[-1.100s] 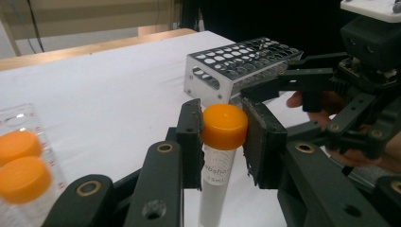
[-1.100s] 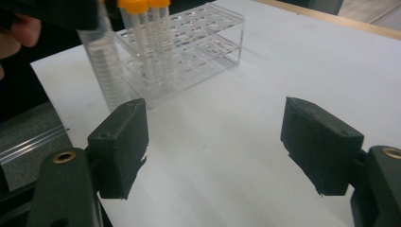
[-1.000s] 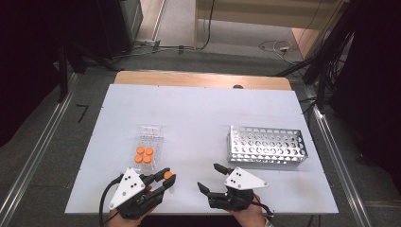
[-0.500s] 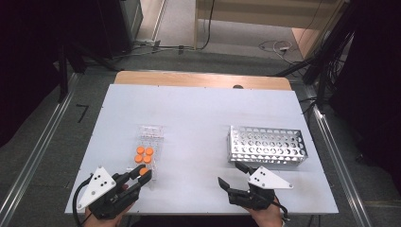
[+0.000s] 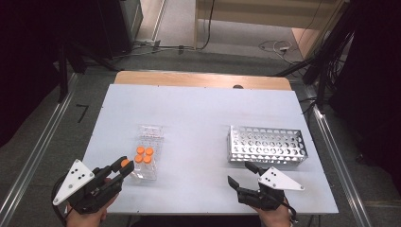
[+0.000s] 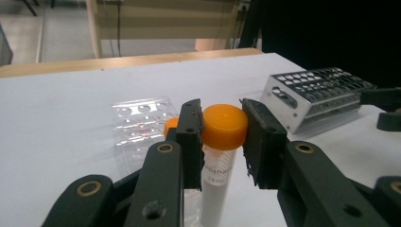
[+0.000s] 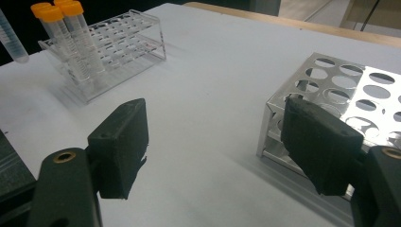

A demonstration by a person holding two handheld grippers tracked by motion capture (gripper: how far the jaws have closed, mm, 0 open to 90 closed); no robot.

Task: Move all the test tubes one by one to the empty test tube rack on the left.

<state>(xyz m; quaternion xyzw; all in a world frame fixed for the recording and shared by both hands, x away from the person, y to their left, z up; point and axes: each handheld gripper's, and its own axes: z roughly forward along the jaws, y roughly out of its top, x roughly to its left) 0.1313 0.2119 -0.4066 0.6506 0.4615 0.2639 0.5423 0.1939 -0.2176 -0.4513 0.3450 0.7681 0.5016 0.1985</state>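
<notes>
Left tool (image 6: 222,130) clamped on orange-capped tube (image 6: 223,126), pads at cap so tube body hangs upright, clear of desk (image 5: 203,113). Tube just beside clear rack (image 5: 147,152), near desk's front-left. Right tool (image 7: 217,142) jaws wide, nothing between, just in front of metal rack (image 5: 267,144), likely destination.

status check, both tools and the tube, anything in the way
Left tool shut on orange-capped tube, clear of the plastic rack. Right tool open, empty, beside the metal rack. Table between racks clear.
</notes>
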